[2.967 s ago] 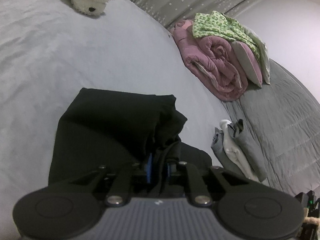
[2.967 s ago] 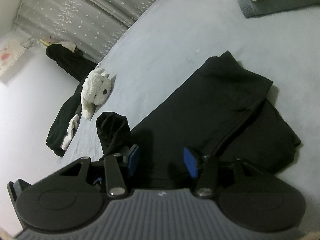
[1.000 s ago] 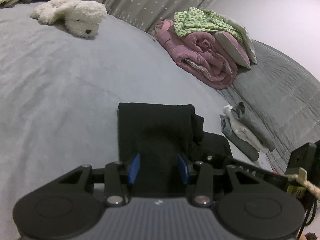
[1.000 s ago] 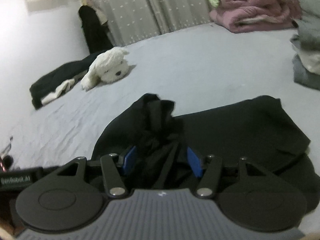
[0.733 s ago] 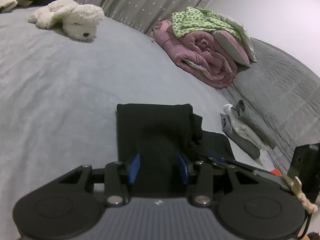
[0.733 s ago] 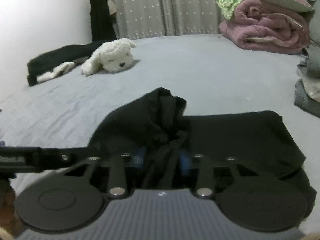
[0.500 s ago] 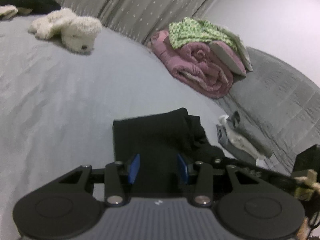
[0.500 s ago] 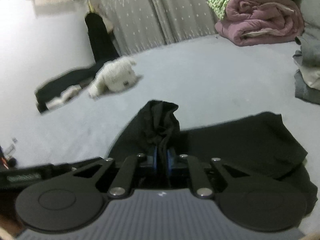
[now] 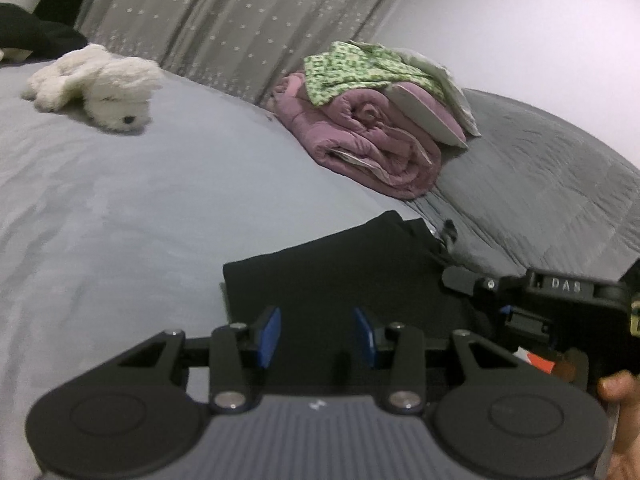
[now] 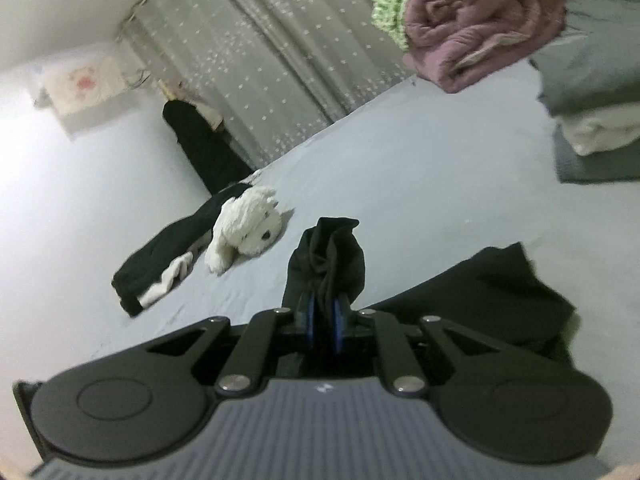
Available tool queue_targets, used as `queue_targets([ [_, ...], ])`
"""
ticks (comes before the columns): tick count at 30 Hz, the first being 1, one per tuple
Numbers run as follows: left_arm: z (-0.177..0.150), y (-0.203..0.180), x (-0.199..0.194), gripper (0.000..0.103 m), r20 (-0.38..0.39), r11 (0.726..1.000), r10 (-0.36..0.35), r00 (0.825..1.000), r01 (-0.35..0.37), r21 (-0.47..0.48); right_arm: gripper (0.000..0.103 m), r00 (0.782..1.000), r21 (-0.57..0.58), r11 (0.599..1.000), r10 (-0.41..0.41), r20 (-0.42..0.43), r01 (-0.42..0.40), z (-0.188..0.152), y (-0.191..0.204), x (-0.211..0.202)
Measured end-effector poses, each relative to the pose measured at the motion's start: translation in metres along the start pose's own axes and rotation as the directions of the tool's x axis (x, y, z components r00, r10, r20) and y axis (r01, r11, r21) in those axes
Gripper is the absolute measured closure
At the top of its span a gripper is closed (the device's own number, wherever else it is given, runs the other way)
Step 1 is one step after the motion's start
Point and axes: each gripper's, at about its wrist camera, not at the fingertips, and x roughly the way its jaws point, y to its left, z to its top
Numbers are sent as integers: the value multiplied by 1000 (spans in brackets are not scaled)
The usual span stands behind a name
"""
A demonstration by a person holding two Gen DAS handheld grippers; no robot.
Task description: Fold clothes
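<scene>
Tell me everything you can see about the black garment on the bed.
The black garment is plain, dark, soft-looking fabric, partly folded, lying on the grey bed sheet. One bunched end is lifted and pinched in the right gripper, whose jaws have just closed on it. In the left wrist view a flat folded panel lies ahead of the left gripper, whose open jaws do not press it. No print or label shows.

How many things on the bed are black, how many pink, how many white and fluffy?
Black: 2, the black garment in the right gripper and the dark clothes behind the toy.
Pink: 1, the rolled quilt.
White and fluffy: 1, the plush toy.
Total: 4
</scene>
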Motion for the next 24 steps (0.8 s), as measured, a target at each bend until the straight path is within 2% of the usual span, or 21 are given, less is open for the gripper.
queue_targets([
  [16,-18,-28,21,63,-57,994,-47,997,52,97,91,998,123,991,-58,-10,58,9,-54,-25],
  [20,-22,-31,25,63,-81,992,-52,995,61,114,91,995,134,987,-90,-30,93,7,-65,-27],
  [24,-28,-31,33,63,-124,991,-44,991,59,120,90,984,131,978,-151,-90,162,0,-76,-22],
])
